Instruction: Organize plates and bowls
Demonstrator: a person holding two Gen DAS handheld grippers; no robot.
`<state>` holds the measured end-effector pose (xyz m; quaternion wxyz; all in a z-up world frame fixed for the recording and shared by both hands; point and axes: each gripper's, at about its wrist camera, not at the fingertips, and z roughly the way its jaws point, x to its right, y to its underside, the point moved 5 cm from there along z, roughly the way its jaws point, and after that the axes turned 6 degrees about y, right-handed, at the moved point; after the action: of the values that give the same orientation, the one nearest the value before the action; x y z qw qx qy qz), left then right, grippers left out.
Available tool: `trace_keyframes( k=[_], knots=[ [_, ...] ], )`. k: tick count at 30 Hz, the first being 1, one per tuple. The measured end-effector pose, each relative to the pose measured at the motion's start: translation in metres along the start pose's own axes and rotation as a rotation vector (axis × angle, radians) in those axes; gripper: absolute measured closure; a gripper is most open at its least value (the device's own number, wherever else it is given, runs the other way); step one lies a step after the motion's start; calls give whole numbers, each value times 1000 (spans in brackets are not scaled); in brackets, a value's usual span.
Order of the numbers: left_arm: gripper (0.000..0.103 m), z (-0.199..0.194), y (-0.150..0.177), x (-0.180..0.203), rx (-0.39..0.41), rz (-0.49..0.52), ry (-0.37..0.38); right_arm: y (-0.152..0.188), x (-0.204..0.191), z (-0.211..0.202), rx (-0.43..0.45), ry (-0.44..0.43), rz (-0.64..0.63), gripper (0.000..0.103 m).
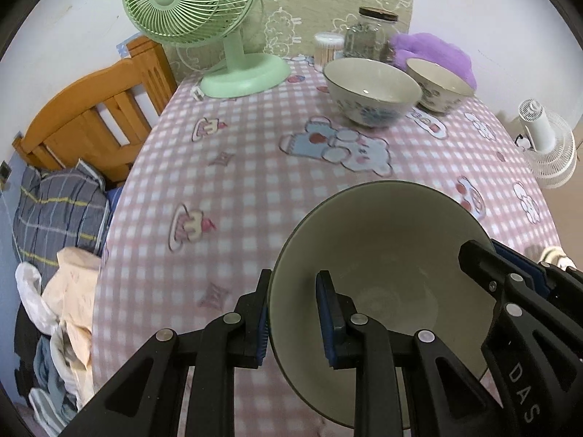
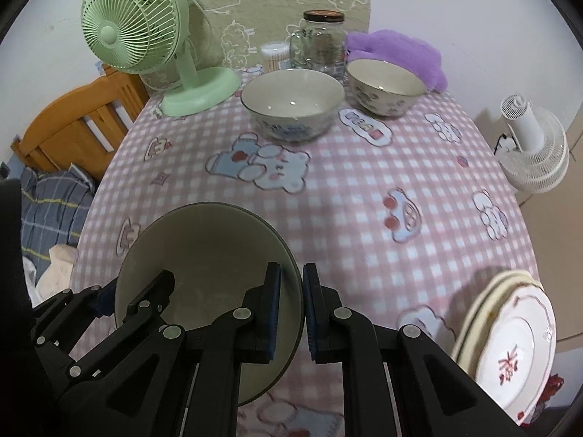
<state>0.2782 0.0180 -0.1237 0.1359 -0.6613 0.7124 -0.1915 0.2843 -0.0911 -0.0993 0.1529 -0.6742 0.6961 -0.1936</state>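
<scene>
A plain grey-green bowl (image 1: 386, 255) is held above the near part of the table by both grippers. My left gripper (image 1: 293, 313) is shut on its left rim, one finger inside and one outside. My right gripper (image 2: 291, 309) is shut on its right rim; the same bowl shows in the right wrist view (image 2: 204, 251). Two patterned bowls stand at the far side: a larger one (image 1: 371, 91) (image 2: 293, 102) and a smaller one (image 1: 439, 85) (image 2: 386, 85). A stack of white plates (image 2: 510, 342) with a red motif lies at the table's near right edge.
The table has a pink checked cloth (image 1: 255, 182). A green desk fan (image 1: 189, 18) stands at the far left, with a glass jar (image 1: 371, 32), a cotton swab box (image 1: 326, 49) and a purple cloth (image 1: 437, 51) behind the bowls. A white fan (image 2: 532, 145) stands off the right edge, a wooden bed frame (image 1: 87, 116) to the left.
</scene>
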Motion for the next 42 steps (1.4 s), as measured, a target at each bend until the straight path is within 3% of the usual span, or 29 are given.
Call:
trace_keyframes(
  k=[17, 34, 42],
  knots=[
    [82, -12, 57, 56, -40, -45, 1, 56, 55, -15, -52, -21, -56, 87],
    [82, -8, 70, 71, -34, -56, -49, 70, 69, -8, -68, -36, -107, 87],
    [60, -10, 76, 77, -35, -70, -13, 71, 67, -7, -69, -73, -148, 80]
  ],
)
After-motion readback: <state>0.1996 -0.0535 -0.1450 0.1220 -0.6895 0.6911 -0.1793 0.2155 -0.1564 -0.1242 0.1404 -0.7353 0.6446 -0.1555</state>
